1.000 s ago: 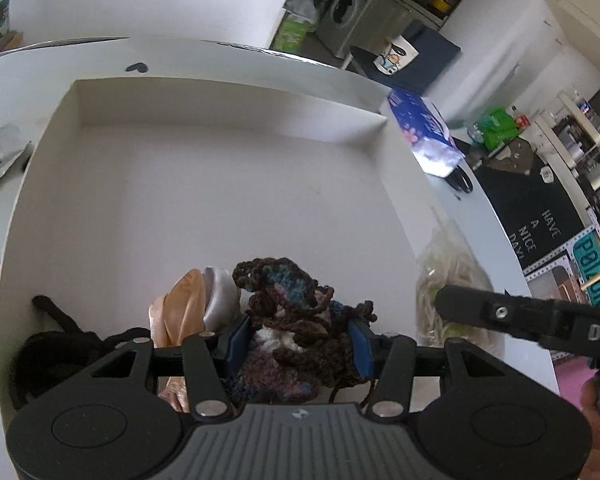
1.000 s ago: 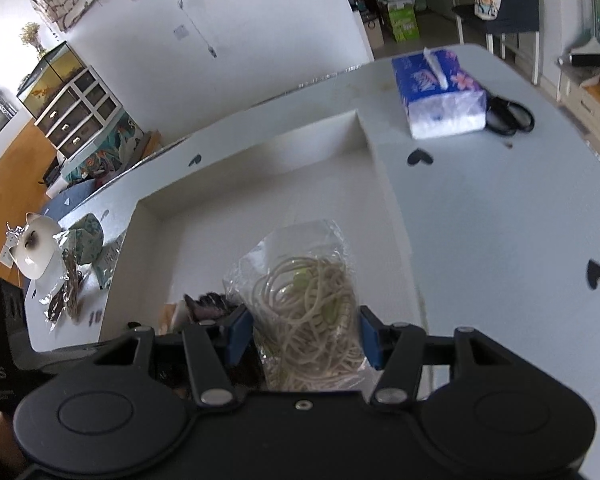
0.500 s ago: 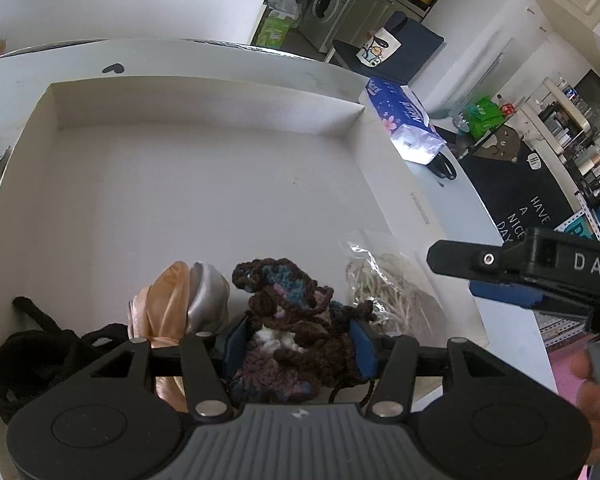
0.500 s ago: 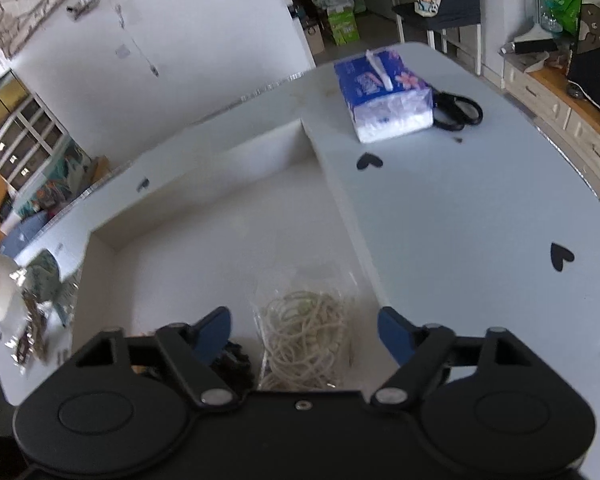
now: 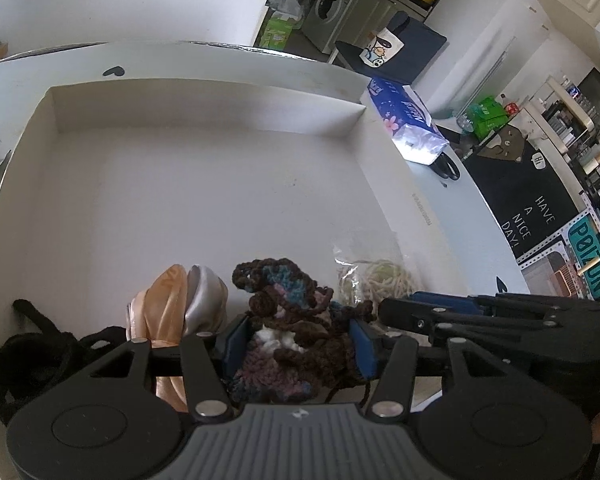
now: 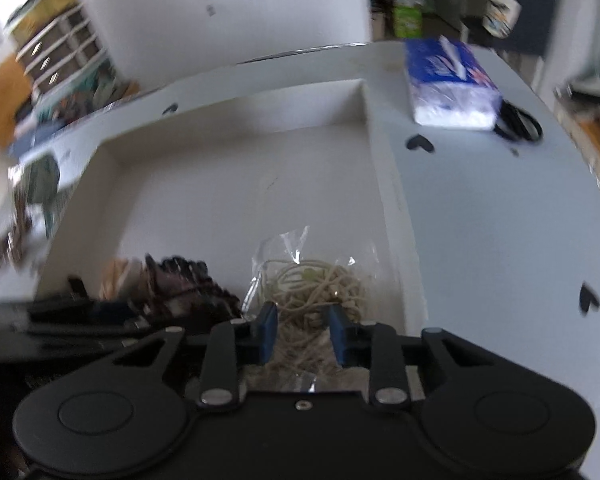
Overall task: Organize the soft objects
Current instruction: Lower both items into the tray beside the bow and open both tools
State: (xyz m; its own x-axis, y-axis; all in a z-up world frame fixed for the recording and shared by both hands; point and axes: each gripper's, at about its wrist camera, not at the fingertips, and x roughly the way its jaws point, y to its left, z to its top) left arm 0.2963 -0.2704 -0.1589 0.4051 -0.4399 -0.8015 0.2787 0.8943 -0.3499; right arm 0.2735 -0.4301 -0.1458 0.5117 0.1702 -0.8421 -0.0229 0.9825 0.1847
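Note:
My left gripper (image 5: 296, 344) is shut on a brown and blue crocheted piece (image 5: 288, 320) and holds it low over the near edge of a white shallow box (image 5: 204, 184). A peach and grey satin scrunchie (image 5: 180, 312) and a black cord bundle (image 5: 32, 352) lie in the box to its left. A clear bag of beige elastic bands (image 6: 312, 288) lies in the box's near right corner; it also shows in the left wrist view (image 5: 376, 280). My right gripper (image 6: 302, 334) has closed on this bag.
A blue tissue pack (image 6: 448, 84) and black scissors (image 6: 516, 124) lie on the white table (image 6: 500, 216) right of the box. Small items (image 6: 16, 208) sit left of the box. Black heart marks (image 6: 420, 144) dot the table.
My right gripper let go of the bag of elastic bands in the box, opened wide, then closed on it again. The left gripper kept hold of the crocheted piece and barely moved.

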